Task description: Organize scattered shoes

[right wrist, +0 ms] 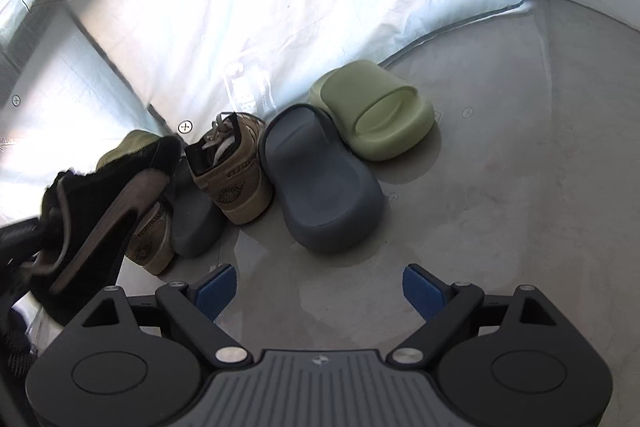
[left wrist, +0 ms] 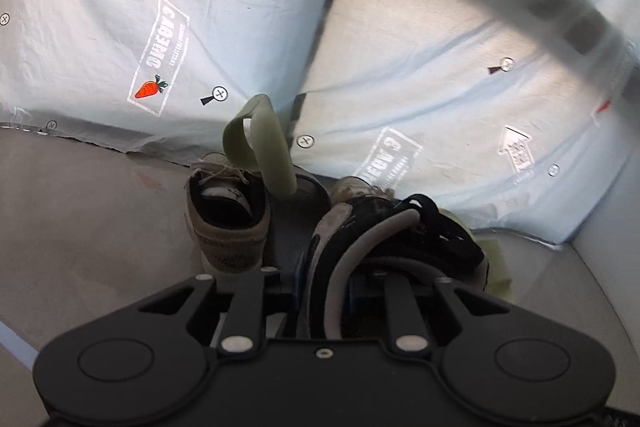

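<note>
My left gripper (left wrist: pixel 324 283) is shut on a black shoe (left wrist: pixel 384 239) with a grey sole, held above the floor; it also shows in the right wrist view (right wrist: pixel 100 211) at the left. Ahead stand a tan sneaker (left wrist: pixel 228 223), a green slide (left wrist: pixel 264 143) and a grey slide (left wrist: pixel 308 187). In the right wrist view a tan sneaker (right wrist: pixel 236 167), a second tan sneaker (right wrist: pixel 154 239), a grey slide (right wrist: pixel 320 175), another grey slide (right wrist: pixel 196 219) and a green slide (right wrist: pixel 376 111) sit in a row by the wall. My right gripper (right wrist: pixel 320 291) is open and empty above the floor.
Pale sheets (right wrist: pixel 280 7) printed with arrows and carrots hang as a backdrop behind the shoes, meeting in a corner (left wrist: pixel 328 11). The grey floor (right wrist: pixel 520 187) stretches to the right of the shoes.
</note>
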Demonstrator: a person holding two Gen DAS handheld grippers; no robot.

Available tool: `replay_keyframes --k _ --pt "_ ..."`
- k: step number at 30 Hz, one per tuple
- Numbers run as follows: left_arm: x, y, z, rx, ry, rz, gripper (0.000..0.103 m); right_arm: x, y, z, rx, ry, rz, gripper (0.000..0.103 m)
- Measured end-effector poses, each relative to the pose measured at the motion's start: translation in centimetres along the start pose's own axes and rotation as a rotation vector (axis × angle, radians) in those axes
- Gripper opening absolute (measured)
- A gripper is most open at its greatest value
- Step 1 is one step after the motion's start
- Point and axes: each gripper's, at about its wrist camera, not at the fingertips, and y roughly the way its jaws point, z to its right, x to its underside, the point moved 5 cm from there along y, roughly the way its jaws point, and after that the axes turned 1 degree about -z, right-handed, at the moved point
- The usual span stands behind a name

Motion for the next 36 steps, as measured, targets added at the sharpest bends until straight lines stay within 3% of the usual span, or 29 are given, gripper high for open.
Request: replay_keyframes --k 9,16,23,29,36 --pt "10.1 -2.0 3.0 -0.002 0.037 -0.178 0.02 1.6 -3.2 3.1 0.037 0.031 0.002 0.091" --pt "15.6 -2.8 5.2 0.03 0.069 -0.298 0.021 3.6 -4.4 5.3 0.079 -0.002 -0.059 0.091" --pt "19.0 -2.7 7.0 0.033 0.133 -0.402 0.025 4.8 -4.8 5.4 0.066 -0.08 -0.117 0.091" --pt "18.5 -3.8 6.7 0.068 0.124 -0.396 0.027 6.1 -5.4 4.5 0.021 -0.131 -0.196 0.091" --pt "16.2 -7.7 6.5 0.113 0.212 -0.273 0.036 8.2 -5.7 0.3 -0.131 -0.254 -0.331 0.091"
